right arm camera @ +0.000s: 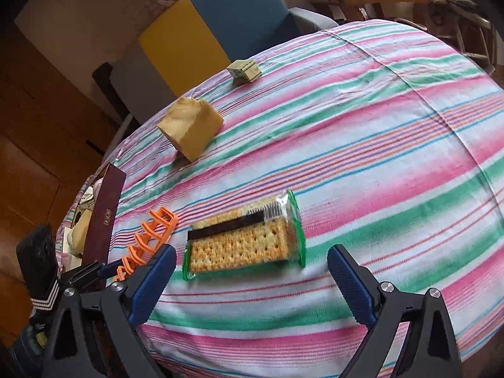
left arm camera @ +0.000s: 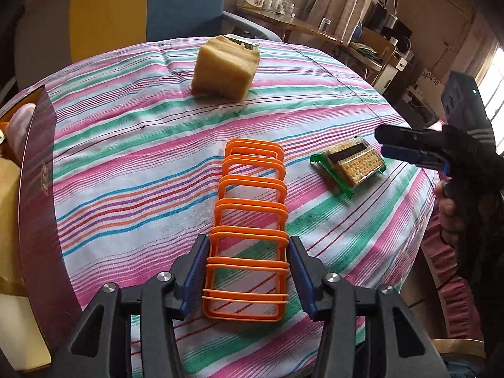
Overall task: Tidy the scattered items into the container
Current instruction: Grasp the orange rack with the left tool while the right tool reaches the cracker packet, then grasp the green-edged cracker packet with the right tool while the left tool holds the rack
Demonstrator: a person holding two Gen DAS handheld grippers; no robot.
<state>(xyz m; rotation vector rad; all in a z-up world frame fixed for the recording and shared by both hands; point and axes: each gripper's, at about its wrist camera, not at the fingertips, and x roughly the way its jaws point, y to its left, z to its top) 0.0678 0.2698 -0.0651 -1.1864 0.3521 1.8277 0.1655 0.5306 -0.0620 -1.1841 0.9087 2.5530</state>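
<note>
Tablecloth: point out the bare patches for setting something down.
Free: between sponge block and orange rack, and the wide stretch right of the cracker pack. Crowded: rack inside left claw, by the box.

The left wrist view looks forward and down, close over the orange rack [left arm camera: 249, 230] between its jaws. The right wrist view faces the cracker packet [right arm camera: 245, 239] just ahead of its jaws. Both views share the striped tablecloth [left arm camera: 132, 145], rack and packet.

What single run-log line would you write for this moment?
left gripper: open, straddling orange rack | right gripper: open, short of cracker pack | sponge, small box: on table | container: left edge
</note>
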